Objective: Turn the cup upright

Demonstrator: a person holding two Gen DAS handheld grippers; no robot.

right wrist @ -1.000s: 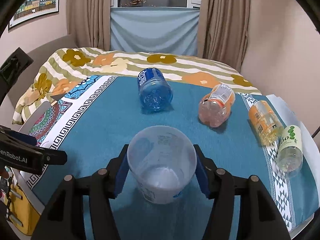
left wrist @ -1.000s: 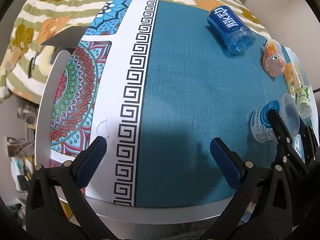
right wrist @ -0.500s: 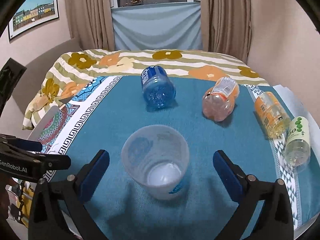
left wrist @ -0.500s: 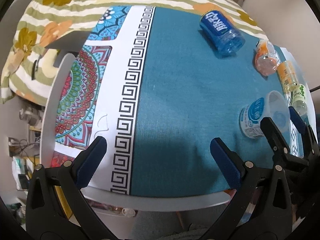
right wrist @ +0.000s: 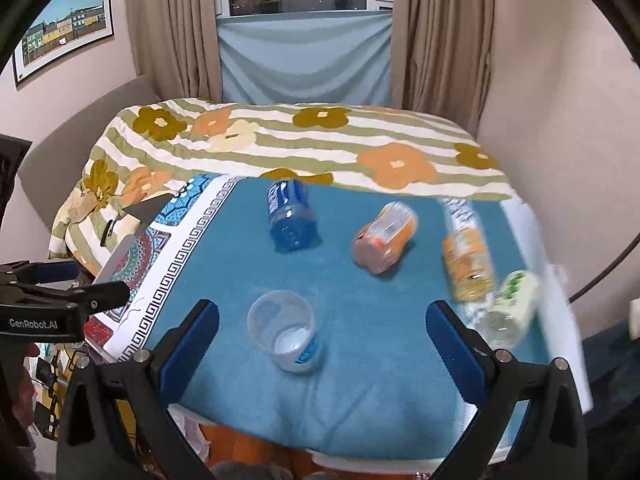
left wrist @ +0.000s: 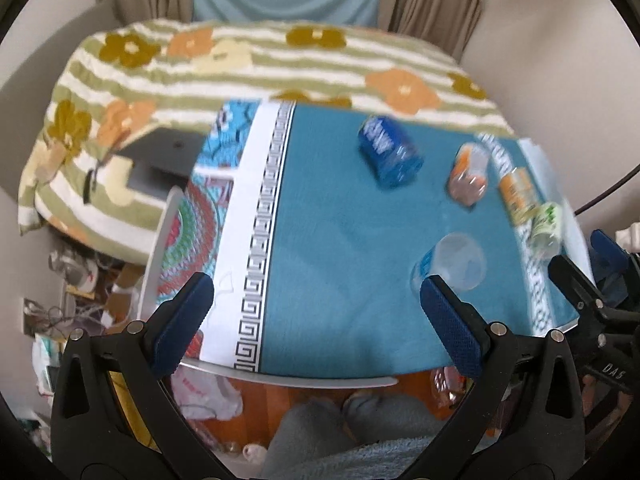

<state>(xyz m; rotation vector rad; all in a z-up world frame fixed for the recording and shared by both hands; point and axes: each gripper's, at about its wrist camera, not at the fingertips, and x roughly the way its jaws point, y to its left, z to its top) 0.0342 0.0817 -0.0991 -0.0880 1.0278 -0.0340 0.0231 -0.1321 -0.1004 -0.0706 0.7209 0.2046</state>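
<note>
A clear plastic cup (right wrist: 285, 332) with a blue label stands upright, mouth up, on the teal tablecloth (right wrist: 360, 360) near the table's front edge. It also shows in the left wrist view (left wrist: 454, 262), just beyond my left gripper's right finger. My right gripper (right wrist: 320, 344) is open and empty, pulled back from the cup, which sits free between its spread fingers. My left gripper (left wrist: 316, 320) is open and empty over the table's front left edge. The right gripper shows at the right edge of the left wrist view (left wrist: 600, 276).
Several bottles lie on their sides at the back and right: a blue one (right wrist: 290, 216), an orange-capped one (right wrist: 384, 240), a yellow one (right wrist: 468, 260) and a green-labelled one (right wrist: 510, 308). A flowered bedspread (right wrist: 300, 140) lies behind the table. A wall stands at the right.
My right gripper opened, let go of the cup and drew back and up; the cup stays standing upright. My left gripper also lifted and pulled back from the table.
</note>
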